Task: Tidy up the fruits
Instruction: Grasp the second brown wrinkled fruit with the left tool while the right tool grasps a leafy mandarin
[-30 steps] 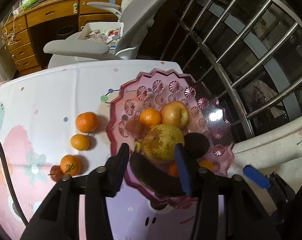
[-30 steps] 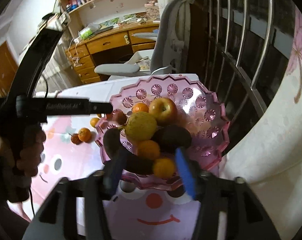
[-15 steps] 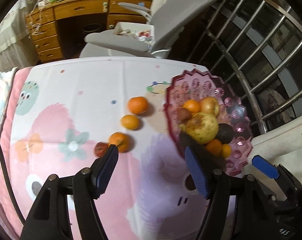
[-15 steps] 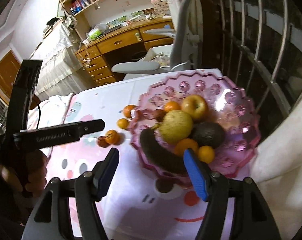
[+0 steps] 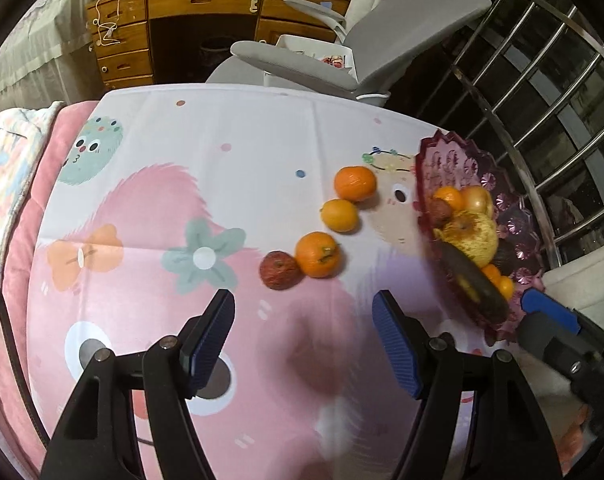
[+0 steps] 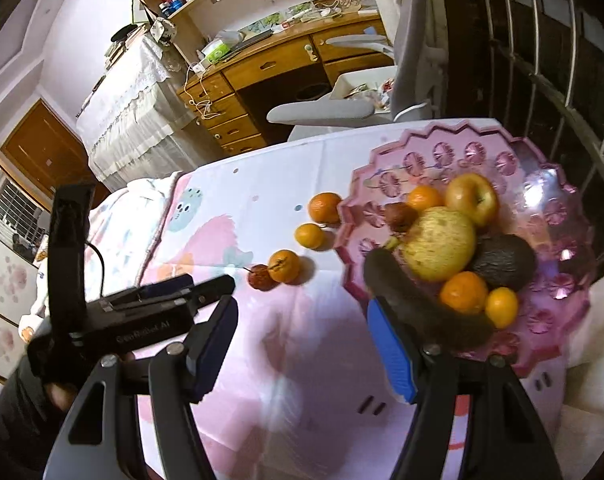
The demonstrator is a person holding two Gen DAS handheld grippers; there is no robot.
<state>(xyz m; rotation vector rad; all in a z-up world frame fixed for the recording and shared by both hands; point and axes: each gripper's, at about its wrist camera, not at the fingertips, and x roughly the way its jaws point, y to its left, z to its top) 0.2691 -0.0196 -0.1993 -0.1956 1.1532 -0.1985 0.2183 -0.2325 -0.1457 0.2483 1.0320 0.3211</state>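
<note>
A pink scalloped fruit plate (image 6: 553, 184) (image 5: 517, 224) at the table's right holds a yellow pear (image 6: 439, 244), an apple (image 6: 471, 198), an avocado (image 6: 503, 260), a dark banana (image 6: 417, 308), small oranges and a small red fruit. On the cloth to its left lie three oranges (image 5: 354, 183) (image 5: 339, 215) (image 5: 317, 254) and a small red fruit (image 5: 280, 269). My left gripper (image 5: 303, 338) is open and empty, above the cloth just short of the loose fruit. My right gripper (image 6: 302, 344) is open and empty, near the plate's left rim.
The table carries a pink and white cartoon cloth (image 5: 182, 200). A grey office chair (image 5: 341, 64) and a wooden desk (image 5: 182, 12) stand beyond the far edge. A metal railing (image 5: 541, 80) runs along the right. The left gripper's body (image 6: 114, 320) shows at left in the right wrist view.
Both grippers have pulled back from the plate and swung left. The left one now faces the loose fruit on the cloth. Both jaws stand wider open.
</note>
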